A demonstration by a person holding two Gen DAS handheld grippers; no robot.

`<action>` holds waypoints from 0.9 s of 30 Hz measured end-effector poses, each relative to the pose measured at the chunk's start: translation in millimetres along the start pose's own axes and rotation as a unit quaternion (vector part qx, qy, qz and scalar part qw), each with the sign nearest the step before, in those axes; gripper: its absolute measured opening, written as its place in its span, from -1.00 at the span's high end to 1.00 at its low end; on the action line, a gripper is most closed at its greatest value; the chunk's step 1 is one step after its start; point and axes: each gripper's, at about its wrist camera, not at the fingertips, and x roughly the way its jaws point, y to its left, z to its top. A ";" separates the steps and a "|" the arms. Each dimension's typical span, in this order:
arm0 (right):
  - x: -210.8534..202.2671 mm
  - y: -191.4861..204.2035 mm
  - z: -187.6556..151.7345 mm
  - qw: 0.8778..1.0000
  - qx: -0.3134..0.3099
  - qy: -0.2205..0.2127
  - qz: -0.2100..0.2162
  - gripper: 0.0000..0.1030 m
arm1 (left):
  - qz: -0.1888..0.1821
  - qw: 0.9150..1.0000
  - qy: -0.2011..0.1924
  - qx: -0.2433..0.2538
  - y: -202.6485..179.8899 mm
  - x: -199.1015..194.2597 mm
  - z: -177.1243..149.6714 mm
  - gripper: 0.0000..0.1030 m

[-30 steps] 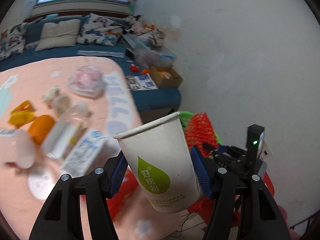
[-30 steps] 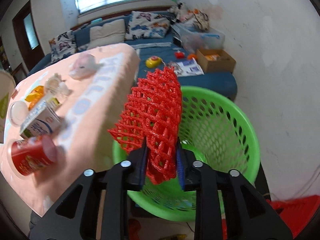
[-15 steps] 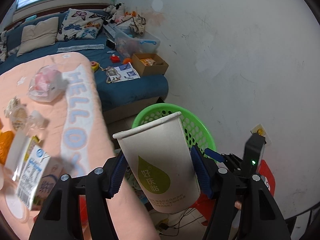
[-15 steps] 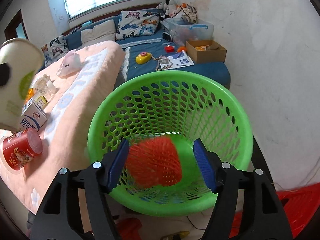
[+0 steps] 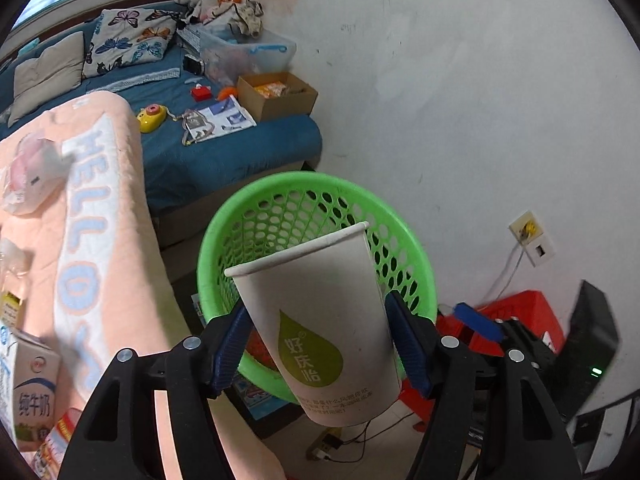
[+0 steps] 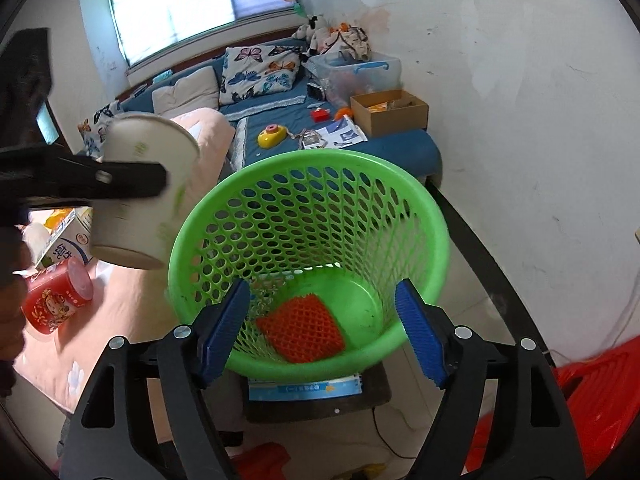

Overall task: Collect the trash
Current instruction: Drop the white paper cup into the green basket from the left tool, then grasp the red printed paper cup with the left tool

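The cup (image 5: 320,320) is pinched at mid-wall between the blue pads (image 5: 230,346) of the left gripper (image 5: 320,350), rim up and leaning a little to the left in the left wrist view. The basket (image 5: 416,264) lies beyond and below the cup there, so that the cup's rim is seen against the basket's far wall. From the right wrist view the cup (image 6: 140,196) is shown beside the basket's left rim (image 6: 180,248), not yet over the opening; the basket's mouth lies to the right of it and lower. The coming drop is judged to turn on that offset: the cup has to be carried across the rim before the pads are let go, or it may strike the rim and fall outside. The cup's long axis stands roughly upright, so it would go in base first.

The left gripper is pitched steeply downward toward the basket. The right gripper (image 6: 322,332) is held over the basket, also pitched down, with its jaws spread wide and nothing between them; they have just been opening. The red net (image 6: 300,330) lies flat on the basket floor, directly below that gap. The left hand is the one that carries trash; the right is empty. More litter, a carton (image 6: 66,246) and a red can (image 6: 56,300), is left on the pink cover (image 6: 132,300).
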 end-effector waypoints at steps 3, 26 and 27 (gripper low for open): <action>-6.1 -4.4 -2.5 1.000 0.009 -0.006 0.002 -0.50 | 0.004 1.000 0.012 0.001 -0.8 13.0 -1.6 -0.29; -18.1 36.2 -2.7 0.999 -0.011 -0.015 0.035 -0.57 | 0.040 0.999 -0.026 0.025 54.7 -85.6 -69.9 -0.46; -18.9 40.9 -2.4 0.999 -0.015 -0.016 0.036 -0.58 | 0.043 0.998 -0.031 0.022 60.2 -93.0 -73.1 -0.46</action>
